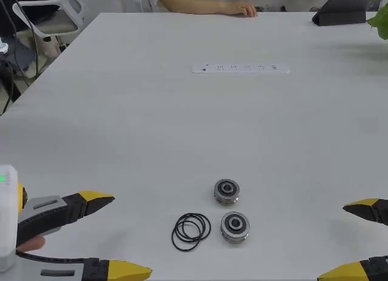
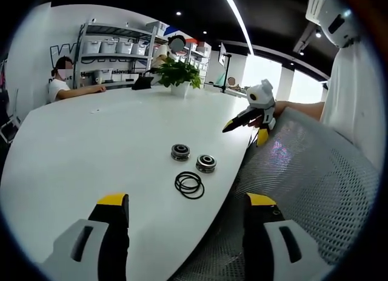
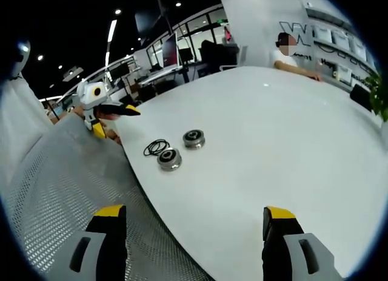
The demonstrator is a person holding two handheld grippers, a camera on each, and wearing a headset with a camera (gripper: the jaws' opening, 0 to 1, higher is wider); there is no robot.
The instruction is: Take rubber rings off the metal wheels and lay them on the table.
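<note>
Both the left tool (image 2: 187, 199) and right tool (image 3: 194, 211) gape wide, empty, apart from the rubber rings (image 1: 191, 231).

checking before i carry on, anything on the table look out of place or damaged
Nothing stands out. The farther wheel and nearer wheel lie flat on the table, apart, with the rubber rings in an overlapping pile beside the nearer one. The left gripper and right gripper are open, clear of them.
</note>
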